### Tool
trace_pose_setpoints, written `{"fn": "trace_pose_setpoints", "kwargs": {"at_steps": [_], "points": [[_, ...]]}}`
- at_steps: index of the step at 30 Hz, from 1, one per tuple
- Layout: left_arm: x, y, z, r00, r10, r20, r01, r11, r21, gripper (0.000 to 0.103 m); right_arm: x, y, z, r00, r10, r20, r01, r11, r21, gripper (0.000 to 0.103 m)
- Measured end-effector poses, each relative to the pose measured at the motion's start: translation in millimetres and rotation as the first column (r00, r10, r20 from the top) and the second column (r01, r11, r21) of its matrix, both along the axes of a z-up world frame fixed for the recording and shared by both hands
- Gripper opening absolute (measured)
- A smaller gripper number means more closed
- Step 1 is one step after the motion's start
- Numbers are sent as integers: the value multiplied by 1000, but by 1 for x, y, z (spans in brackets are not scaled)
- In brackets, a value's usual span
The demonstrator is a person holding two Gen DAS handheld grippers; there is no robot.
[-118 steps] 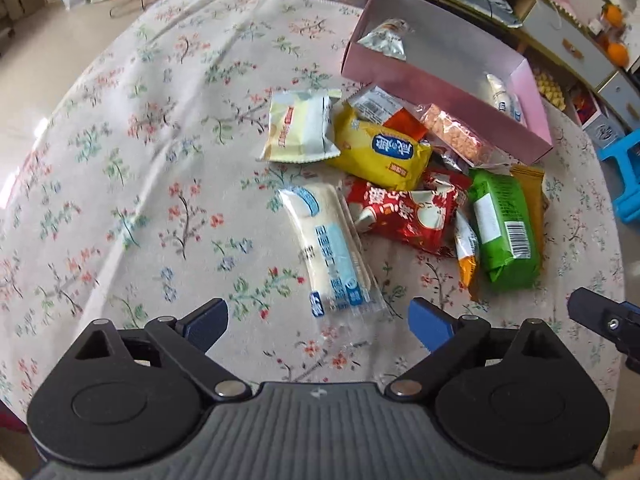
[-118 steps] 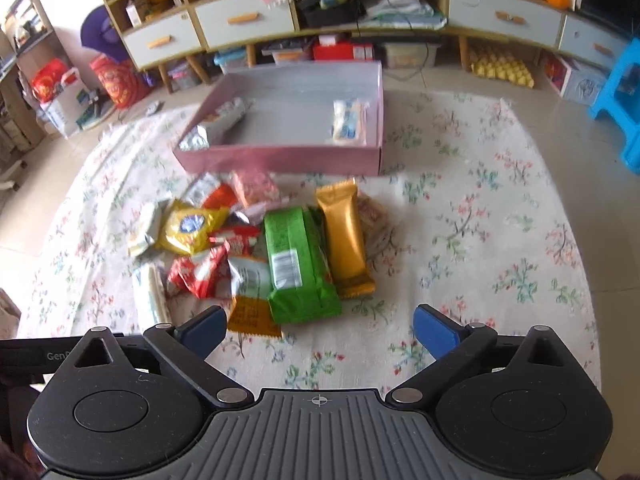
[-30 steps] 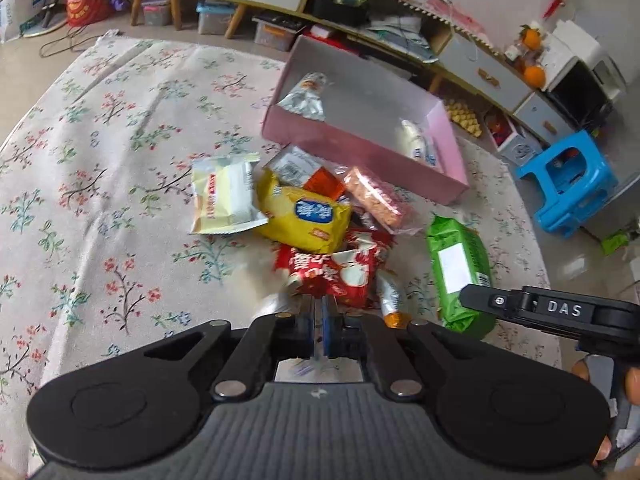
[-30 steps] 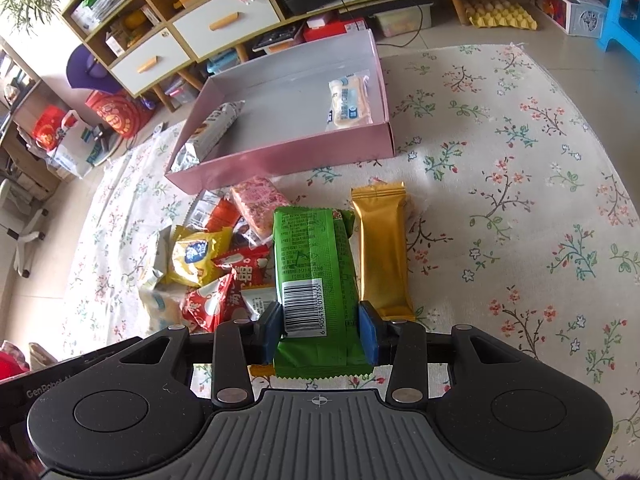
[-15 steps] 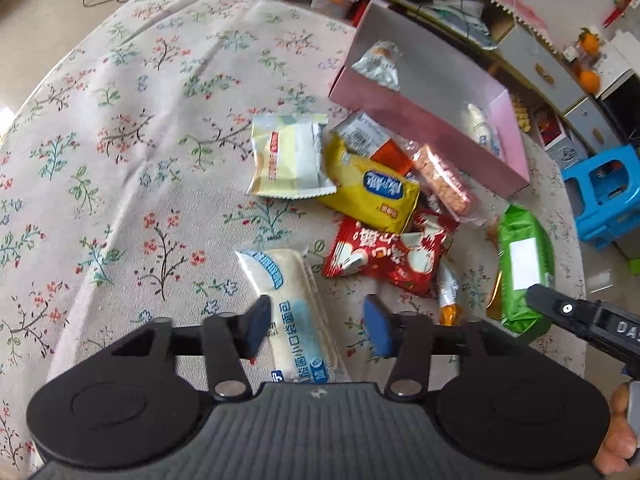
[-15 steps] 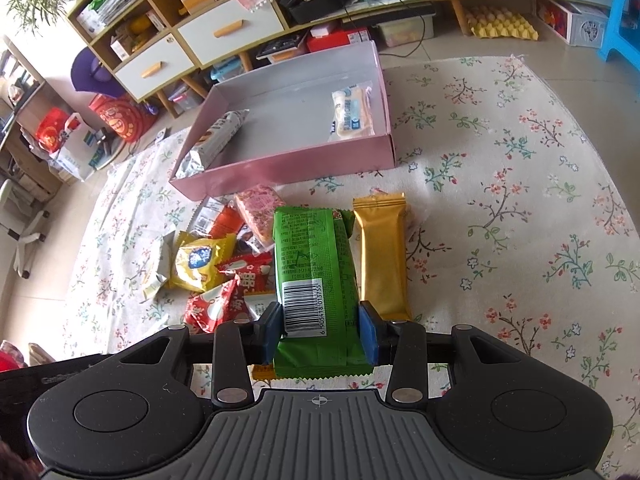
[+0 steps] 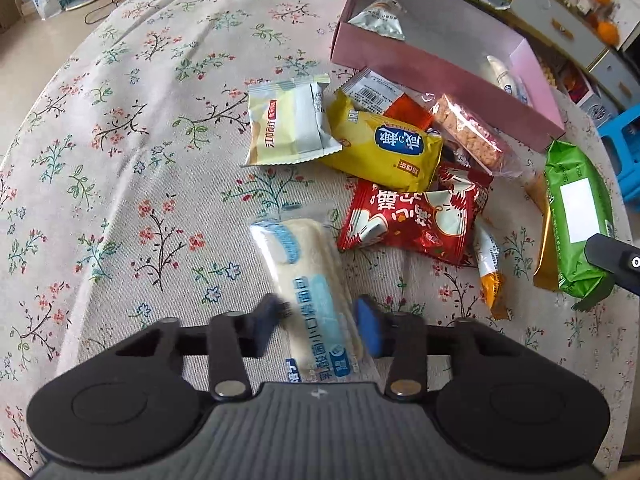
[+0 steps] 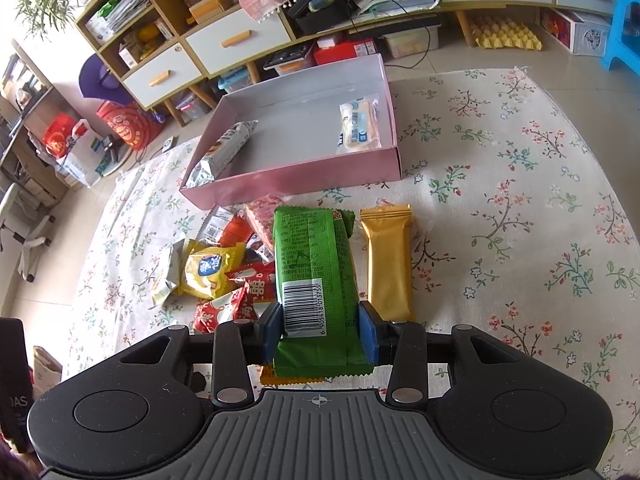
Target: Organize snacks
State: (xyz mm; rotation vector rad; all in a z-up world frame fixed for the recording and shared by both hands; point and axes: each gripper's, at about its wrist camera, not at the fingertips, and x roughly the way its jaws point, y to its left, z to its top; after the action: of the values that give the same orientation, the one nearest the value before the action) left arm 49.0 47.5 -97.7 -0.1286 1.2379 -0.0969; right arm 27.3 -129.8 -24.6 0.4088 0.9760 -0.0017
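Between closing left tool [image 7: 320, 322] jaws: white-blue snack pack [image 7: 308, 284].

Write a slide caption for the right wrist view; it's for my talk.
Right tool clamps green snack pack before pink box.

Desk [image 7: 120, 128] has a floral cloth; pink box [image 8: 304, 178] sits on it at the far side. Loose pile just in front of the box: cream pack [image 7: 286, 126], yellow pack [image 7: 390, 150], red pack [image 7: 408, 220], pink wafer pack [image 7: 470, 136], small orange stick [image 7: 490, 276]. White-blue bar [image 7: 308, 280] lies alone on the cloth near the pile, gold bar [image 8: 388, 264] lies flat on the cloth at the pile's other side.
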Motion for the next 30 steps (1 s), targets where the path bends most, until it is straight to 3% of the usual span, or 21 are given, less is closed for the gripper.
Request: {"fn": "trace_pose_setpoints", "kwargs": {"at_steps": [6,22,30], "points": [[-1,3,9,1000,-15,26,16,999,-42,27,-1,-3,1,1000,-6,4,6,1000,5,39],[-5,-1,33,986,-77,145,93,989,-112,25,-1,-5,3,1000,-8,15,8,1000,5,39],[-12,-5,50,962,-93,256,119,989,-88,25,-1,-4,5,1000,-8,23,8,1000,7,39]]}}
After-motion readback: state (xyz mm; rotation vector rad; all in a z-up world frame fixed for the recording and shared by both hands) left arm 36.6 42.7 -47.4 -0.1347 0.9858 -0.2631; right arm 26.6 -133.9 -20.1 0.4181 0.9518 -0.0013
